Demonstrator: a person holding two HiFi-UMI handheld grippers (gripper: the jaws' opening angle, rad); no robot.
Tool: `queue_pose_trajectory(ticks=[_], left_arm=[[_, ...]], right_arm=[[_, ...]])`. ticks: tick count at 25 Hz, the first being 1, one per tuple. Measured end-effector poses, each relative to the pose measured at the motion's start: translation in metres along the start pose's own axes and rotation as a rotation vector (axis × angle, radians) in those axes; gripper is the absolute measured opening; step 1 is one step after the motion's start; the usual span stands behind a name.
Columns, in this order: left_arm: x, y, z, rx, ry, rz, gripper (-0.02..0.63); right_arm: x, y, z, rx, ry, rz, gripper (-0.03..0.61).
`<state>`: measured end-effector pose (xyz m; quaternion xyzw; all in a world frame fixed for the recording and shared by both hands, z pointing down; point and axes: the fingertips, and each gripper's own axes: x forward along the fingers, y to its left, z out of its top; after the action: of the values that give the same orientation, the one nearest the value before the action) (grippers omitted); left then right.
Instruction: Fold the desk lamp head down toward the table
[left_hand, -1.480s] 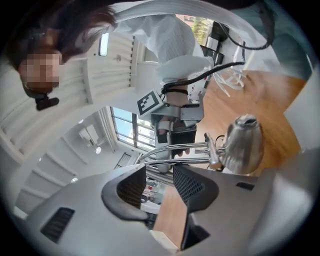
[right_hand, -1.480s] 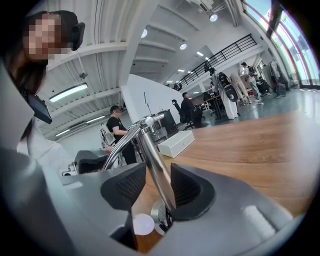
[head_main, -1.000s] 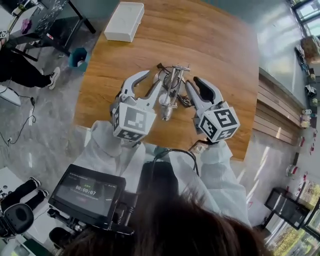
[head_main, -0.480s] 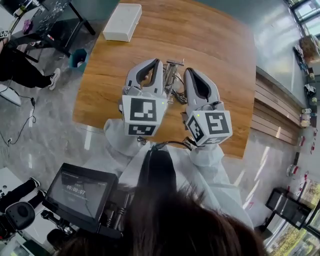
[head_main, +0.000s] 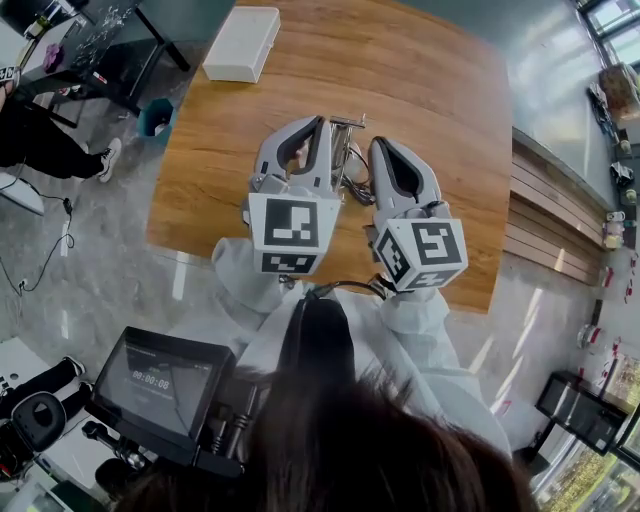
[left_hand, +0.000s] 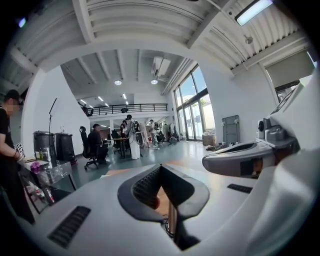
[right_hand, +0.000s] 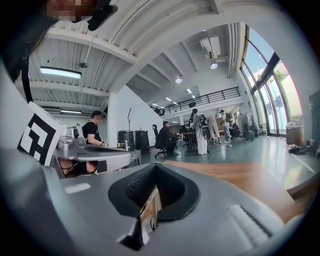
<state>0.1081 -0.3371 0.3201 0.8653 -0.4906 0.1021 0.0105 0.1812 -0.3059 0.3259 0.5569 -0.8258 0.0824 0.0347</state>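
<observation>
In the head view the metal desk lamp (head_main: 349, 150) lies on the wooden table (head_main: 440, 110), mostly hidden under my two grippers; only its thin rods and a cable show between them. My left gripper (head_main: 317, 128) is held above the lamp's left side, jaws together with nothing in them. Beside it, my right gripper (head_main: 386, 148) hovers over the lamp's right side, also shut and empty. In the left gripper view a strip of metal lamp (left_hand: 172, 221) shows below the closed jaws. The right gripper view shows a similar sliver of lamp (right_hand: 150, 210).
A white box (head_main: 243, 42) sits at the table's far left corner. Off the table's left edge are a blue bin (head_main: 156, 114), a dark desk (head_main: 95, 40) and a person in black (head_main: 40, 140). A screen device (head_main: 165, 385) hangs near my body.
Both grippers, open and low on either side of the lamp a second ago, have closed and risen. They now sit side by side over the lamp, hiding most of it.
</observation>
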Motion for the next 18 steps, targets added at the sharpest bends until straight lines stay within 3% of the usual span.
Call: queue_pose_trajectory(ticks=[18], left_arm=[[-0.009, -0.013, 0.004, -0.008, -0.014, -0.01, 0.002]], right_arm=[[-0.013, 0.002, 0.002, -0.007, -0.005, 0.016, 0.0]])
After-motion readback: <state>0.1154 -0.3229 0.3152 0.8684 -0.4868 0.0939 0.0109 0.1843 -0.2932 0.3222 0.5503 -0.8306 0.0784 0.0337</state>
